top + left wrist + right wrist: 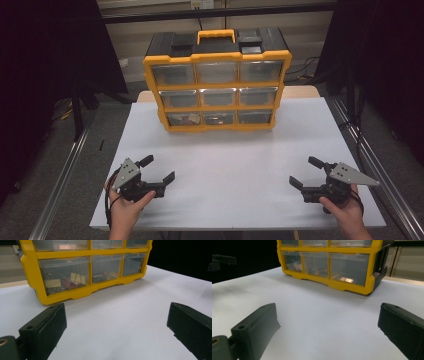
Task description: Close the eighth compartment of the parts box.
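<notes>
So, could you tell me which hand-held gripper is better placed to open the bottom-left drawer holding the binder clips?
Left, probably. The left hand-held gripper is open and sits on that side of the organizer, facing the bottom-left drawer. The right hand-held gripper would have to cross the table.

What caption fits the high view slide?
Both tongs, left and right, open on the white table before a yellow drawer organizer.

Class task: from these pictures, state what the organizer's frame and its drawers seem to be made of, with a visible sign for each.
Frame: probably moulded plastic, given its even yellow colour and rounded edges. Drawers: clear, slightly cloudy plastic, since the clips inside show through.
</notes>
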Motion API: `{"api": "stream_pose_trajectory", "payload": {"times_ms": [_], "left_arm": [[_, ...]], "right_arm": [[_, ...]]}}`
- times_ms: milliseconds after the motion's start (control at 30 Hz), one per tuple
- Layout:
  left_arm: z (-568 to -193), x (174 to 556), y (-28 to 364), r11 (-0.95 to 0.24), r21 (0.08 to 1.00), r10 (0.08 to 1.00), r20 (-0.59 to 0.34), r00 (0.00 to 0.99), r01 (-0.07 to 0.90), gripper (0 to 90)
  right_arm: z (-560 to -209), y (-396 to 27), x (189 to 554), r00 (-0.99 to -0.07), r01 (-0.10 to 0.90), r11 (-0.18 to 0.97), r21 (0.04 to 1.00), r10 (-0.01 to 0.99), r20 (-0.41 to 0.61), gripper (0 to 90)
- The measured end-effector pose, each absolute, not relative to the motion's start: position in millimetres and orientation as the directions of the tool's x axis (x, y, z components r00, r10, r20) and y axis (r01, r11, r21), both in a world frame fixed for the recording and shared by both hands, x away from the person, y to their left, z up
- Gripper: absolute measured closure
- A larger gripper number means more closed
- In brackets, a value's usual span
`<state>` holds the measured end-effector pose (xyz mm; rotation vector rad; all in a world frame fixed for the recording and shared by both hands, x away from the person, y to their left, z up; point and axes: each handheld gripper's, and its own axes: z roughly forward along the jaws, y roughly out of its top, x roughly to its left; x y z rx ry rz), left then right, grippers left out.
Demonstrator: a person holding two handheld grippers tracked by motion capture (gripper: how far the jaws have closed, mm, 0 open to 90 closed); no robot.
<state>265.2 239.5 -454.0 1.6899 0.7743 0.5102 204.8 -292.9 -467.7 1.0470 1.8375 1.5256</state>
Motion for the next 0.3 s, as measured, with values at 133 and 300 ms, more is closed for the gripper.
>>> {"api": "stream_pose_trajectory", "payload": {"times_ms": [133, 300], "left_arm": [[-454.8, 265.3, 240.5, -0.124, 0.965, 0.717, -0.073, 0.693, 0.230, 2.7], [-455.5, 264.7, 241.1, -0.122, 0.966, 0.720, -0.072, 0.691, 0.227, 2.4]], "right_arm": [[-467.7, -292.6, 205.2, -0.561, 0.228, 0.063, 0.972, 0.824, 0.079, 2.1], [-467.9, -292.6, 205.4, -0.561, 0.227, 0.065, 0.972, 0.824, 0.076, 2.0]]}}
